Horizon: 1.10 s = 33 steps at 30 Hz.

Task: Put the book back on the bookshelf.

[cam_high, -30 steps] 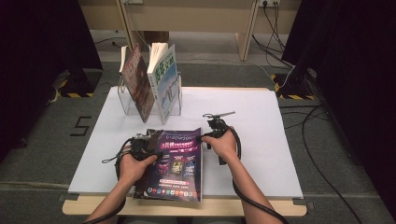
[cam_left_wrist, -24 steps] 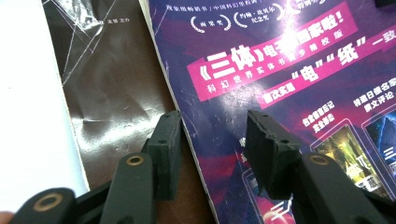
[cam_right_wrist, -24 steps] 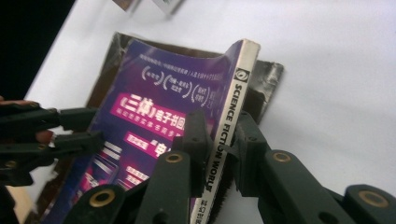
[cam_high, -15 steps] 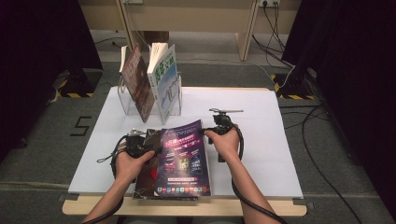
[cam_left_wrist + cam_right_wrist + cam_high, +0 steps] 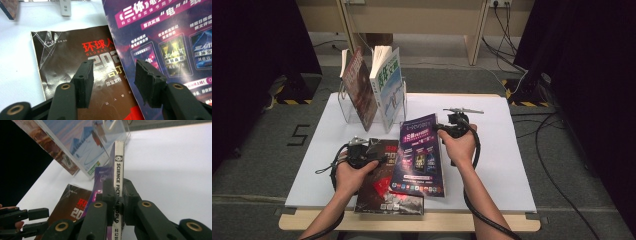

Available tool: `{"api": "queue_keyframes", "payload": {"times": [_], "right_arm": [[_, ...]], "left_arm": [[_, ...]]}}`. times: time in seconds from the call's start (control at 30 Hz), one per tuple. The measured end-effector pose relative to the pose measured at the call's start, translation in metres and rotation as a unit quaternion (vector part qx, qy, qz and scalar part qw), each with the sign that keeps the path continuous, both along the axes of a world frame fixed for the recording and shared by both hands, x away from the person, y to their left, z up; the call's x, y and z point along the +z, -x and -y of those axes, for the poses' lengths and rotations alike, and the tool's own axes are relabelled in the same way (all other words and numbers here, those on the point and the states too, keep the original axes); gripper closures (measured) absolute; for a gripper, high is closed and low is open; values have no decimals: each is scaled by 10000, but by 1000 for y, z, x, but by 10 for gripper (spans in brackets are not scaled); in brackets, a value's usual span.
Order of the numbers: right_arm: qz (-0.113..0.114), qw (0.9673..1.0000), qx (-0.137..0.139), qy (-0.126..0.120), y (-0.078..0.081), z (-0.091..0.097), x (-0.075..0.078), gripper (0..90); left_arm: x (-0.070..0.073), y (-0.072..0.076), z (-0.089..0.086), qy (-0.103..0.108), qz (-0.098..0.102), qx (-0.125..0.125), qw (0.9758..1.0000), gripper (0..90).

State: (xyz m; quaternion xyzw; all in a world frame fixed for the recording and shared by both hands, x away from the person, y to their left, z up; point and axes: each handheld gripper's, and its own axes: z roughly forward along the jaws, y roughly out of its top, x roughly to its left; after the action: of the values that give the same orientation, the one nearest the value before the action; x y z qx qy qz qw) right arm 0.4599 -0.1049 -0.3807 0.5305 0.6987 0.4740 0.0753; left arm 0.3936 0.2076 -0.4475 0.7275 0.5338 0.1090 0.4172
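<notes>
Purple magazine (image 5: 421,154) clamped at its spine by right gripper (image 5: 447,129), right edge lifted off the table.
Right jaws pinch the white spine, which stands on edge in the right gripper view (image 5: 117,192); it leans over the dark brown magazine (image 5: 382,177) lying flat on the white table (image 5: 507,165). Left gripper (image 5: 112,82) is released, jaws just widened, nothing between them, hovering over the brown cover. Clear rack (image 5: 347,107) with two upright magazines sits behind.
</notes>
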Motion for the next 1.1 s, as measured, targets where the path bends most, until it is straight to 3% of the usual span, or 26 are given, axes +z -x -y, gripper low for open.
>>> {"api": "queue_keyframes", "payload": {"times": [0.37,0.87,1.1], "right_arm": [[550,9983,-194,-37,5,-4,26,835],[901,9953,-354,-95,7,-8,42,834],[1178,9920,-437,-106,9,-12,52,835]], "left_arm": [[9,-1,2,57,144,-20,9999,489],[19,-1,5,74,304,-31,9995,473],[27,-1,8,142,439,-37,9989,471]]}}
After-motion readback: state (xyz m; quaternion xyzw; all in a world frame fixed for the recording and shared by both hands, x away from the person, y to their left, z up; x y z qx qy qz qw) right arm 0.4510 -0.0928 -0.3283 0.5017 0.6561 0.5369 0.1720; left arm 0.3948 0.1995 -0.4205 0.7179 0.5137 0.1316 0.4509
